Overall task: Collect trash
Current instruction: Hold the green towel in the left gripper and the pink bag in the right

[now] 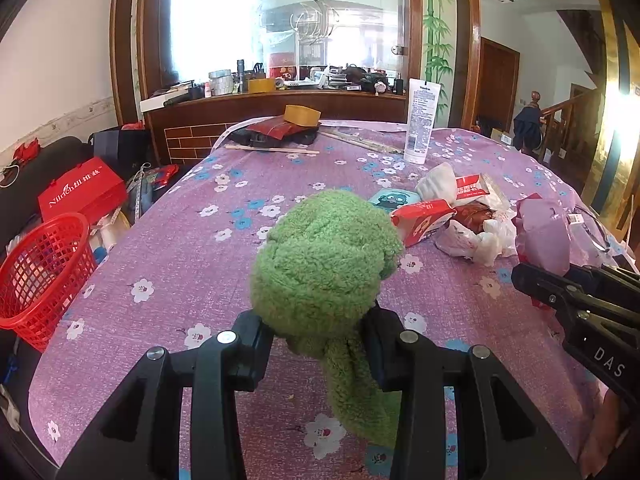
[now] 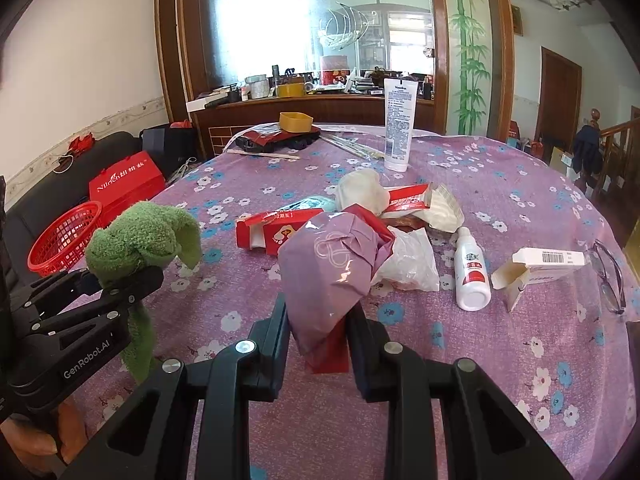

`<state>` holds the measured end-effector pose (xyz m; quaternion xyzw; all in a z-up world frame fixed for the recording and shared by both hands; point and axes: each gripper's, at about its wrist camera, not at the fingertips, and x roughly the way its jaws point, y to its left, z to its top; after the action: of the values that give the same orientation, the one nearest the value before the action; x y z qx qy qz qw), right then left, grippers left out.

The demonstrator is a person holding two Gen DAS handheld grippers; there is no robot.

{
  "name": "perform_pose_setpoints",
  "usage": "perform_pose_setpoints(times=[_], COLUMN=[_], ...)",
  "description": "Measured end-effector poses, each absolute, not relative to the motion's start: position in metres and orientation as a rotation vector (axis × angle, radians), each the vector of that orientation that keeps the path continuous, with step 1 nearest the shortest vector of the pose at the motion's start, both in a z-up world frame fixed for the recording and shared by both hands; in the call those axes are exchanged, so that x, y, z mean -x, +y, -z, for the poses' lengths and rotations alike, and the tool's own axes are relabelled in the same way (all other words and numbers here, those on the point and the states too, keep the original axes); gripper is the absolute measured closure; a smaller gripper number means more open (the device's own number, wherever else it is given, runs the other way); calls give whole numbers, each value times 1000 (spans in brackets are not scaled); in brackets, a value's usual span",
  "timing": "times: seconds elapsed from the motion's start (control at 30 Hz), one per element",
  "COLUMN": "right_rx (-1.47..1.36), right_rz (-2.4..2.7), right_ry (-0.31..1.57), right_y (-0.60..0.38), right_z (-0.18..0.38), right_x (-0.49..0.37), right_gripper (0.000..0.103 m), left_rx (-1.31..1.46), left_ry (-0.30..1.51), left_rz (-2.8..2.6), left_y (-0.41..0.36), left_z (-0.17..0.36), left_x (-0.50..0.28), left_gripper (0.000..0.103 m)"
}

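Left gripper (image 1: 320, 344) clamped on green fuzzy sock (image 1: 324, 256), right gripper (image 2: 318, 336) pinching purple plastic wrapper (image 2: 324, 268), both lifted clear, likely bound for red basket (image 1: 44, 264) left of table (image 1: 192, 264).

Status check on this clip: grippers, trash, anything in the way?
Left gripper shut on green cloth. Right gripper shut on purple bag. Red basket at table's left edge. More wrappers left on table; nothing blocking.
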<state>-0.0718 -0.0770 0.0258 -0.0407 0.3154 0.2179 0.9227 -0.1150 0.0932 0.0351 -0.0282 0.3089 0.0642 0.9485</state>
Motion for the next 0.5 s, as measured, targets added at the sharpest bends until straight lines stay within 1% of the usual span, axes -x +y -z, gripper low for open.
perform_pose_setpoints(times=[0.5], right_rx=[109], right_rz=[-422], right_ry=[678], right_y=[-72], right_z=[-21], right_x=[75], right_gripper=[74], left_rx=[89], left_ry=[642], left_rz=[-144], left_y=[100], left_z=[-35], left_x=[115], left_gripper=[65])
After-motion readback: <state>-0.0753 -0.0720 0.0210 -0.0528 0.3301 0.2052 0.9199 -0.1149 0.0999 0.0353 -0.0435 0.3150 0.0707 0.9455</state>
